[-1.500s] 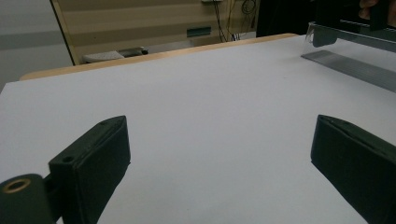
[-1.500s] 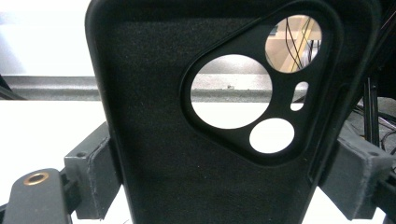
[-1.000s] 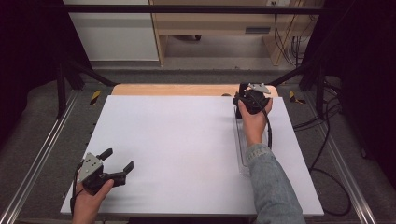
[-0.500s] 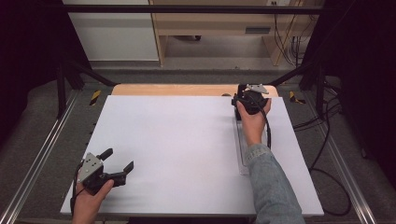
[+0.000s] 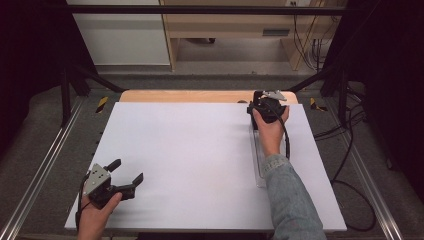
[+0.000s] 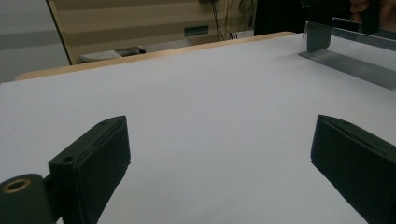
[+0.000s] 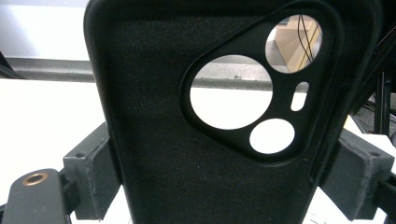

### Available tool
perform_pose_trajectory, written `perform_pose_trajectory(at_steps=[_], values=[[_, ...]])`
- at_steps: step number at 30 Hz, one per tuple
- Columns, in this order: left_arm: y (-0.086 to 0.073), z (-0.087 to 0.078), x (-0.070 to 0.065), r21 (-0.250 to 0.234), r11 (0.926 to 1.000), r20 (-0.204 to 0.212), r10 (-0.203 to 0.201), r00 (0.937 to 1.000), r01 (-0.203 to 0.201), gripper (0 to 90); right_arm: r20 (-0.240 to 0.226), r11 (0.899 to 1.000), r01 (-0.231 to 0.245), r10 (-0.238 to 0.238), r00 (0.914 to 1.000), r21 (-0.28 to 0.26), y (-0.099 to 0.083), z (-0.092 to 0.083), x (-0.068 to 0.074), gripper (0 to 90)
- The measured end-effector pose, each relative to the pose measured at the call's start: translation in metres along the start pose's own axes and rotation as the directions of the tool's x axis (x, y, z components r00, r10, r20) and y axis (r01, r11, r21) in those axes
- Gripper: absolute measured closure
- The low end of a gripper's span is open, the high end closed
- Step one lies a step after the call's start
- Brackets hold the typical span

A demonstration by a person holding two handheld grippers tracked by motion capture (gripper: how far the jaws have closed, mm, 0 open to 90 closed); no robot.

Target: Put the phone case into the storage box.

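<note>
Black phone case [image 7: 205, 140] sits clamped in the right tool [image 5: 264, 104] — at the white desk's [image 5: 200, 150] far edge. Left tool [image 5: 125, 175] rests near the front, jaws spread wide — grasping nothing.

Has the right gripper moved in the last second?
Yes, slightly. The right gripper has shifted a little leftward along the far edge of the white table, its fingers shut on a black phone case.

Left gripper [image 5: 127, 172] near-left on table [image 5: 200, 150]; right gripper [image 5: 264, 102] (perhaps holding phone case [image 7: 187, 140]) far-right.
</note>
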State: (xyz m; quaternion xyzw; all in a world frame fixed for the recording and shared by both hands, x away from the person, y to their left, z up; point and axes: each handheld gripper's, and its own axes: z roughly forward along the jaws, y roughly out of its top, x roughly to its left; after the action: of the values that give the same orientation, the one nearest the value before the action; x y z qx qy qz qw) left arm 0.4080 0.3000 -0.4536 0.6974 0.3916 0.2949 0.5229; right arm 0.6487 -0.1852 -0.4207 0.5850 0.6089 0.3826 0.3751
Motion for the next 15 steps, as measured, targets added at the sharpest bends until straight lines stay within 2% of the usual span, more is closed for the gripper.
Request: perform_pose_trajectory(at_steps=[15], values=[[-0.0006,-0.0003,0.0022,0.006,1.0,-0.001,-0.006,1.0,0.006,5.1,-0.005,1.0,0.01,-0.01,0.9999,0.012,-0.0021,0.0012,0.0,12.7]])
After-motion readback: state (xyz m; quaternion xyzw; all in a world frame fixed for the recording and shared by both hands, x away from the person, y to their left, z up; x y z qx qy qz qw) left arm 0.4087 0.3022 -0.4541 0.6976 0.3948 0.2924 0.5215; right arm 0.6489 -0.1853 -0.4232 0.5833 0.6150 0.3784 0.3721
